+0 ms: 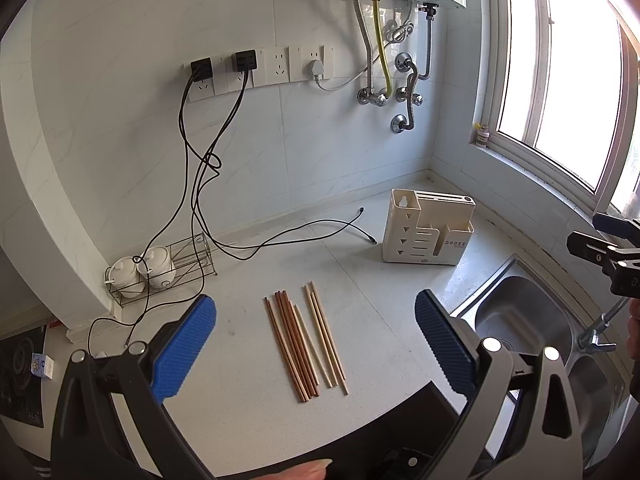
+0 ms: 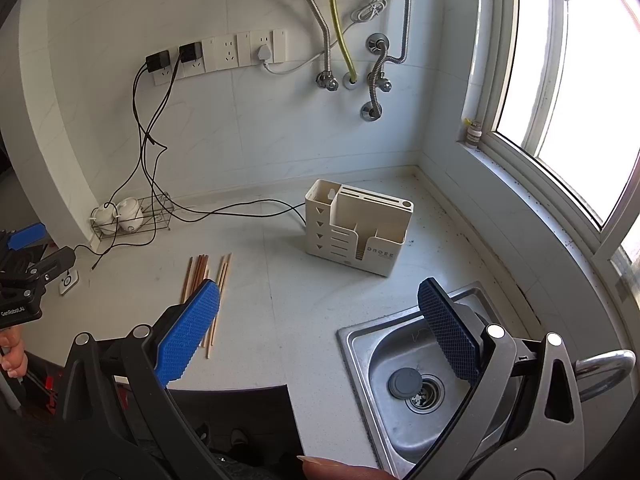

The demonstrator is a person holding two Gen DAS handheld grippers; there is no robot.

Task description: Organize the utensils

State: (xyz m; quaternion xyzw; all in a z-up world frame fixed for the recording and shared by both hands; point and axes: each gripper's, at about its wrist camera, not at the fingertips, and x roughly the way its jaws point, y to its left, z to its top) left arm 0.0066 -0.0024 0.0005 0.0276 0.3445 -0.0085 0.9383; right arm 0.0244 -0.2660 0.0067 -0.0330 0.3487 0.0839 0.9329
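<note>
My left gripper hangs above the counter with its blue pads spread wide, nothing between them. Right below that gap lie the chopsticks, a loose bundle flat on the counter, darker reddish ones on the left and paler ones on the right, tips fanning slightly apart at the far end.

My right gripper is spread wide too, empty, hovering over the counter edge beside the sink. From this side the chopsticks sit to its left, partly hidden behind the left pad.

The cream holder stands upright near the back corner, well apart from the chopsticks, just beyond the sink. Its compartments look empty from here, though I cannot see their bottoms.

Black cables trail across the counter from the wall sockets. 2 white pots sit in a wire rack at far left.
</note>
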